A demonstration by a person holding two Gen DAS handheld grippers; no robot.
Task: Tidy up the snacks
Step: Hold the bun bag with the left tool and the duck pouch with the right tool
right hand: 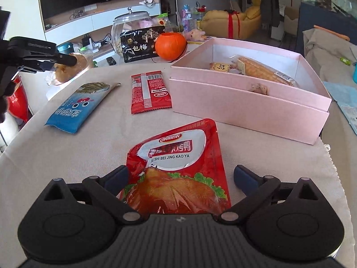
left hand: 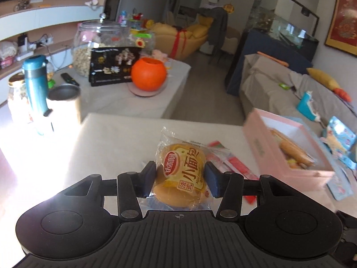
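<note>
The left gripper (left hand: 180, 179) is pinching a small round golden bread bun in a clear plastic wrapper with a yellow and red label (left hand: 181, 174); both blue pads are pressing against its sides, and the bun is sitting above the cloth-covered table (left hand: 116, 147). In the right wrist view the same bun (right hand: 67, 69) is showing at 10 o'clock, raised off the table, between the left gripper's dark fingers (right hand: 64, 59).

The right gripper (right hand: 180, 176) is standing spread wide, its pads clear on both sides of a red foil pouch printed with a roast duck picture and a silver label (right hand: 178, 174). This pouch is lying flat on the table, its lower part between the open fingers.

Further out on the table, a narrow red snack packet with a silver stripe (right hand: 149, 91) is lying at 12 o'clock, face down, and a blue snack packet with a cartoon face (right hand: 78, 107) is lying at 10 o'clock. The two are apart from each other.

An open rectangular pink cardboard box with a white interior (right hand: 245, 105) is sitting at 1 o'clock, just beside the narrow red packet. It is holding a long wrapped golden bread roll (right hand: 263, 71), a small round biscuit-like pack (right hand: 219, 67) and a small brownish item (right hand: 260, 88) against the near wall; what that last item is cannot be told.
</note>
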